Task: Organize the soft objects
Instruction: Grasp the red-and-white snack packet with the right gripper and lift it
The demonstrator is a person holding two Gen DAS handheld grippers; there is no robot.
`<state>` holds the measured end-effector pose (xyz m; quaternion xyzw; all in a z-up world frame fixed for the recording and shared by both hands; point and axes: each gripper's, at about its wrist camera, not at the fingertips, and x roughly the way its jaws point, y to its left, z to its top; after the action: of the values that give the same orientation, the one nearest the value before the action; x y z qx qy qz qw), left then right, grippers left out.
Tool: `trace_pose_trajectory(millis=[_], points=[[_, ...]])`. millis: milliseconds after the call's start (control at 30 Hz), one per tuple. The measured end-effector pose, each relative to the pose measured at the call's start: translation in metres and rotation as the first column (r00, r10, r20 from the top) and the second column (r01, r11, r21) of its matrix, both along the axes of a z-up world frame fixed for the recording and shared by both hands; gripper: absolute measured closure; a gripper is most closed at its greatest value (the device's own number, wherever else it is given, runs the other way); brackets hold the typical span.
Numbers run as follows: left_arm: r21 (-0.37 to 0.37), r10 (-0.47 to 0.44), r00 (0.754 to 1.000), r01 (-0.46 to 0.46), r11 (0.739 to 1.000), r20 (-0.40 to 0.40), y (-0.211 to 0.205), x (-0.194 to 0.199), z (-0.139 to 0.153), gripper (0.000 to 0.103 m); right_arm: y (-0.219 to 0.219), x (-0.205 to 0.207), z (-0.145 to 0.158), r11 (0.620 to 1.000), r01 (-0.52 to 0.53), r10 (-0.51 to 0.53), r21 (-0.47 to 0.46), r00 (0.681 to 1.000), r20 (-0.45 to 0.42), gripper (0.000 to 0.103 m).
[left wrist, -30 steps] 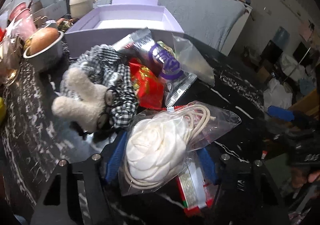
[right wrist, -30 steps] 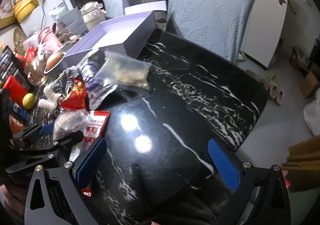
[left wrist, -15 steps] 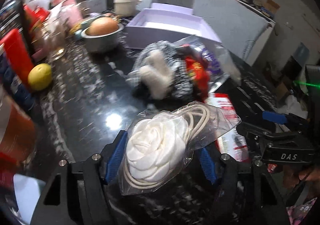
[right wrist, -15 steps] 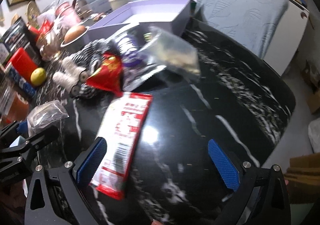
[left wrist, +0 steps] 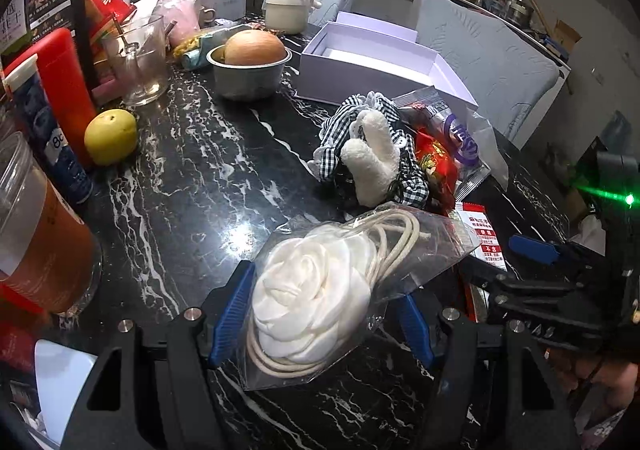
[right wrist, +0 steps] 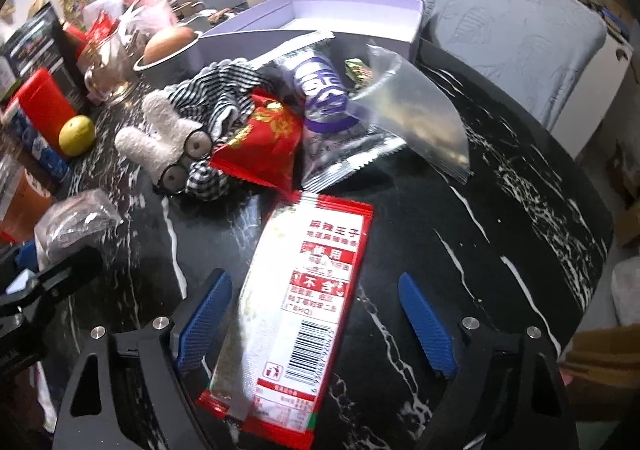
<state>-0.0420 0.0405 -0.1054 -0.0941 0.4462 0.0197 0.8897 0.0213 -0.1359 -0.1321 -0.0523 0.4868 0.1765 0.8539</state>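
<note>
**Soft objects on the black marble desk, one bagged and gripped**

Soft objects heap up at mid-desk in the left wrist view: a checked cloth (left wrist: 362,137) with a fluffy white plush piece (left wrist: 374,161) lying on it, a red foil packet (left wrist: 434,161) and a silver-and-purple wrapper (left wrist: 460,133) just beside them. The left hand-held gripper (left wrist: 320,314) pinches a clear bag holding a white fabric rose (left wrist: 316,298) and a coil of cream cord, its blue pads pressed against the bag's two sides above the desk (left wrist: 192,177). Behind the heap sits an open lavender box (left wrist: 380,65); to its left are a metal bowl (left wrist: 248,77) and a yellow fruit (left wrist: 110,135). At the right edge the other hand-held gripper shows (a green light glares above it).

From the right wrist view, the right hand-held gripper (right wrist: 316,320) stands spread, its jaws having just been closing. A red-and-white snack packet (right wrist: 300,314) lies flat on the desk between the blue pads; the left pad is very near its edge, though contact cannot be told, and the right pad is clear of it. Past it lie the red foil packet, the checked cloth and a clear empty bag (right wrist: 416,121), with the lavender box behind.
</note>
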Motion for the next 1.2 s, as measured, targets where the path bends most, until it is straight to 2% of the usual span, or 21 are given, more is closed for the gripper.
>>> trace_pose_trajectory(millis=[100,167,267,467,600,667,733,933,1000,1033,1067,1100,1200], points=[[-0.003,-0.004,1.0,0.004,1.0,-0.007,-0.002,0.001,-0.001,0.036,0.009,-0.003,-0.003,0.998,-0.022,0.024,-0.057,0.999,0.041,0.028],[-0.004,-0.005,1.0,0.005,1.0,-0.008,-0.004,0.001,-0.001,0.036,0.006,-0.005,0.0,0.997,-0.033,0.036,-0.065,0.998,0.053,0.044],[-0.003,-0.019,1.0,0.019,1.0,-0.01,-0.009,0.002,-0.001,0.036,-0.002,-0.005,0.0,0.997,-0.045,0.047,-0.057,0.998,0.049,0.049],[-0.007,-0.057,0.998,0.057,0.998,-0.016,-0.022,0.007,-0.001,0.036,-0.026,-0.007,0.001,0.997,-0.035,0.038,-0.066,0.998,0.043,0.051],[-0.02,-0.081,0.997,0.081,0.997,-0.013,-0.033,0.012,0.0,0.036,-0.042,-0.004,0.0,0.999,0.009,-0.006,-0.051,0.998,0.055,0.049],[-0.021,-0.085,0.996,0.084,0.996,-0.005,-0.037,0.015,0.002,0.036,-0.044,-0.005,0.0,0.998,0.019,-0.017,-0.054,0.999,0.042,0.033],[-0.019,-0.085,0.996,0.085,0.996,-0.001,-0.041,0.017,0.003,0.036,-0.045,-0.005,-0.001,0.999,0.014,-0.013,-0.042,1.0,0.023,0.027],[-0.018,-0.097,0.995,0.097,0.995,-0.016,-0.049,0.021,0.001,0.036,-0.054,-0.014,-0.002,0.999,0.02,-0.018,-0.051,0.999,0.036,0.027],[-0.019,-0.102,0.995,0.102,0.995,-0.023,-0.052,0.023,0.0,0.036,-0.052,-0.015,-0.003,0.998,0.017,-0.014,-0.067,0.999,0.049,0.027],[-0.02,-0.102,0.994,0.102,0.995,-0.025,-0.053,0.023,0.0,0.036,-0.053,-0.016,-0.003,0.998,0.019,-0.016,-0.064,0.998,0.053,0.032],[-0.023,-0.101,0.995,0.1,0.995,-0.025,-0.054,0.024,0.0,0.036,-0.054,-0.016,-0.003,0.998,0.021,-0.018,-0.065,0.998,0.058,0.045],[-0.024,-0.099,0.995,0.099,0.995,-0.023,-0.054,0.023,0.0,0.036,-0.056,-0.018,-0.001,0.998,0.028,-0.024,-0.062,0.997,0.07,0.052],[-0.014,-0.104,0.994,0.103,0.995,-0.017,-0.056,0.024,0.001,0.036,-0.059,-0.018,-0.001,0.998,0.027,-0.023,-0.055,0.997,0.077,0.055]])
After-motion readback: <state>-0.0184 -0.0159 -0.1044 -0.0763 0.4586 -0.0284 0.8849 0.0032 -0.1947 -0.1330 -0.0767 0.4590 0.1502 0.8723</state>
